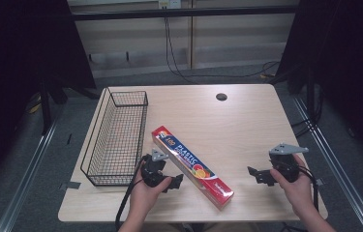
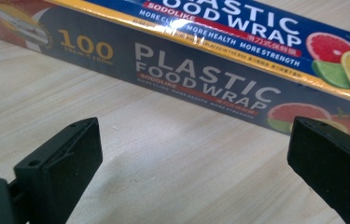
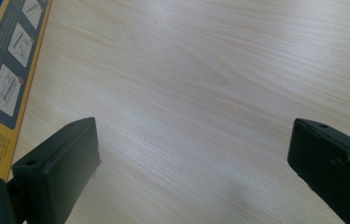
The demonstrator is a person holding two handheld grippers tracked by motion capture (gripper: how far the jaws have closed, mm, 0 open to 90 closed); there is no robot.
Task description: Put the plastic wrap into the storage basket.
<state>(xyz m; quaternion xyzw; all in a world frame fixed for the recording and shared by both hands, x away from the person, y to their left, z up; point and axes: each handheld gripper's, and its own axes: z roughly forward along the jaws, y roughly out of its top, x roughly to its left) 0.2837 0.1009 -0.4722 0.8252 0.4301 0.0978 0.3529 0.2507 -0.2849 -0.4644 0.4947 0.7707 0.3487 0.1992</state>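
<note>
**Two open claws flank a box of food wrap**

The pale wooden worktop [image 1: 247, 121] fills the middle of the high view. A black wire basket [image 1: 116, 137] stands along its left edge, empty. Just right of it, in the lower centre, a long box of plastic food wrap [image 1: 191, 166] lies flat and runs diagonally. The left claw [image 1: 175, 182], at the lower left and held in a hand [image 1: 143, 193], has its jaws apart and points at the box from just beside it. The right claw [image 1: 255, 175], at the lower right, also has its jaws apart over bare wood, well apart from the box.
</note>
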